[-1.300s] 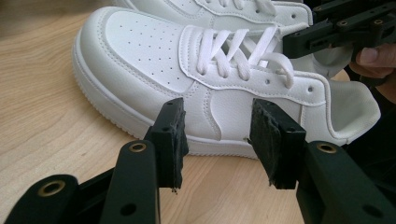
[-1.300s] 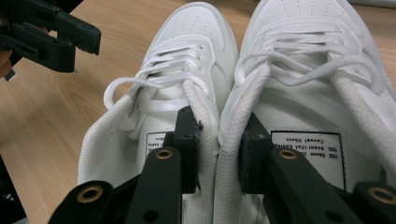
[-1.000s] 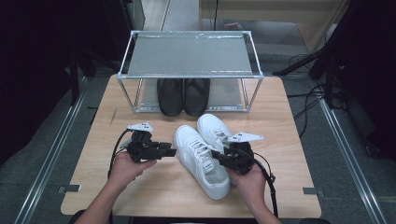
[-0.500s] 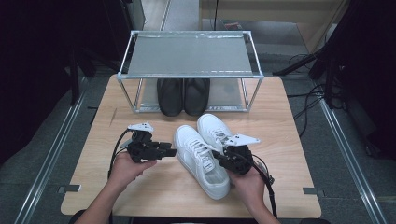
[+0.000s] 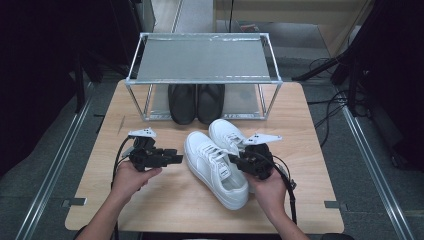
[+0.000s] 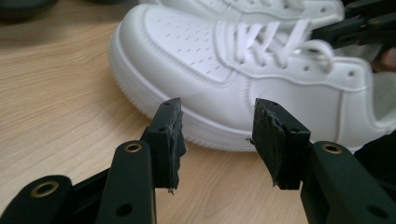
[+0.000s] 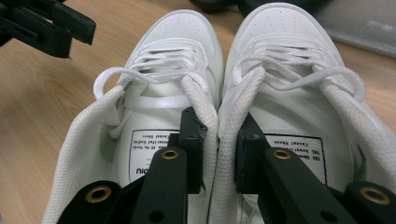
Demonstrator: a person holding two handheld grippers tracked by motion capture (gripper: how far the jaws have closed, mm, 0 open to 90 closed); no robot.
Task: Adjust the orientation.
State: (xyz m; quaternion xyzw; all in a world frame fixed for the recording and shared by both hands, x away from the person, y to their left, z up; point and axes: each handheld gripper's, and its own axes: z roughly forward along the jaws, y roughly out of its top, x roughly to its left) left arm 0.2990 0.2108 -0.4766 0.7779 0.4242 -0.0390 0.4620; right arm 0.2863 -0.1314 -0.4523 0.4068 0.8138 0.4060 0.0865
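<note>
The right gripper point(image 7: 218, 154) has just been closing, one jaw inside each white sneaker point(image 7: 154, 126), pinching both inner collars to carry the pair; the left gripper point(image 6: 217, 140) waits half-open, empty, just beside the sole.

Two white sneakers point(image 5: 216, 165) lie beside the jaws; two black shoes point(image 5: 196, 102) sit beyond, under one metal rack point(image 5: 202, 57).

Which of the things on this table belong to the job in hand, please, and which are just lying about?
In the job: the pair of white sneakers, right gripper pinching their two inner collars together, left gripper open beside them.

Lying about: black shoes, metal rack.
</note>
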